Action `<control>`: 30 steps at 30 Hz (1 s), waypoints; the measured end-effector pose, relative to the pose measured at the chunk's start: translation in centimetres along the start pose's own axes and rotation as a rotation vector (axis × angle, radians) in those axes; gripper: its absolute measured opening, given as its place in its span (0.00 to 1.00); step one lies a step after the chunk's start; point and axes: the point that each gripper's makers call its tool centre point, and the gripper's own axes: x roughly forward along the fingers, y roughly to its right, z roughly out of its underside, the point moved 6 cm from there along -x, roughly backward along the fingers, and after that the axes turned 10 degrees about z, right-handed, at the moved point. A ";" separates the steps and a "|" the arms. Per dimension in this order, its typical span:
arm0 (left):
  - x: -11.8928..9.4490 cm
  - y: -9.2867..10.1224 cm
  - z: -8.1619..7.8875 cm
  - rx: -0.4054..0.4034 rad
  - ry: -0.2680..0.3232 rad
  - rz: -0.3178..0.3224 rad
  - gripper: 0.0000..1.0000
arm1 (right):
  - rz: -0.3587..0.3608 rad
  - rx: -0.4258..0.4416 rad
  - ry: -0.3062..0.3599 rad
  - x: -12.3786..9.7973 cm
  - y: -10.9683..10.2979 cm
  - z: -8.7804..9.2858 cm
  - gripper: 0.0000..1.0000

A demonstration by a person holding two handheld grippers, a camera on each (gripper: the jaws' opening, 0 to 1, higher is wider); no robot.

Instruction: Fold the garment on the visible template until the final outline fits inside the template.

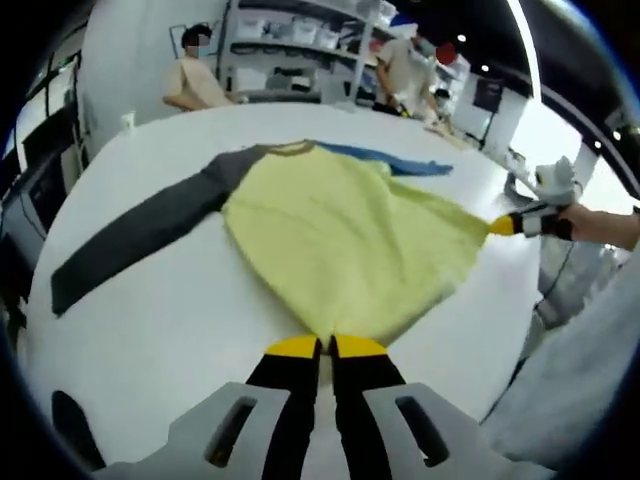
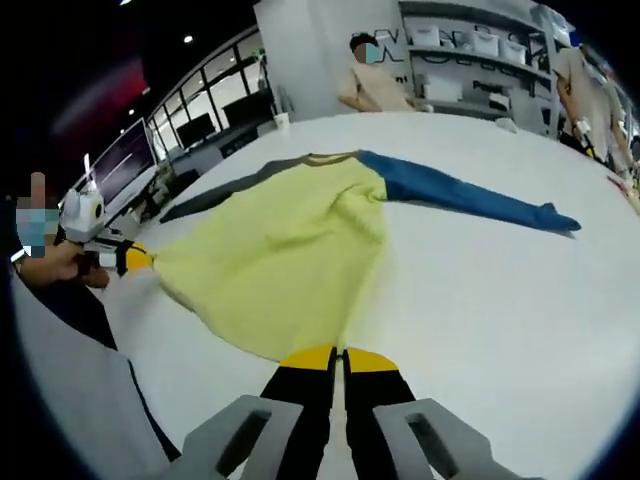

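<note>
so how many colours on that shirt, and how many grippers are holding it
yellow body: 1
grey sleeve: 1
blue sleeve: 1
grippers shut on the shirt hem: 2, left gripper and right gripper
total: 3 colours, 2 grippers

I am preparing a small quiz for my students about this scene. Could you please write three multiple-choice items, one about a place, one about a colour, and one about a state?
1. Where does the garment lie?
A. on the white table
B. on a chair
C. on the floor

2. What colours are its two sleeves?
A. both yellow
B. one dark grey, one blue
C. red and green

3. How do the jaws of the left gripper and the right gripper stand?
A. wide open
B. lying on the table
C. shut on the garment's hem

Answers:
1 A, the cloth spreads on the tabletop.
2 B, both sleeves extend from the yellow body.
3 C, the tips meet at the fabric edge.
</note>
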 end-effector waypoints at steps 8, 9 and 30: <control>-0.9 0.4 1.1 -0.097 -0.027 0.094 0.01 | 0.005 0.052 -0.023 -1.4 -0.9 1.9 0.00; -1.3 0.3 1.0 -0.075 -0.030 0.084 0.01 | 0.000 0.056 -0.024 -1.6 -1.0 1.9 0.00; -3.4 1.4 3.4 0.000 -0.172 0.172 0.00 | -0.009 -0.006 -0.035 -3.0 -1.8 1.6 0.00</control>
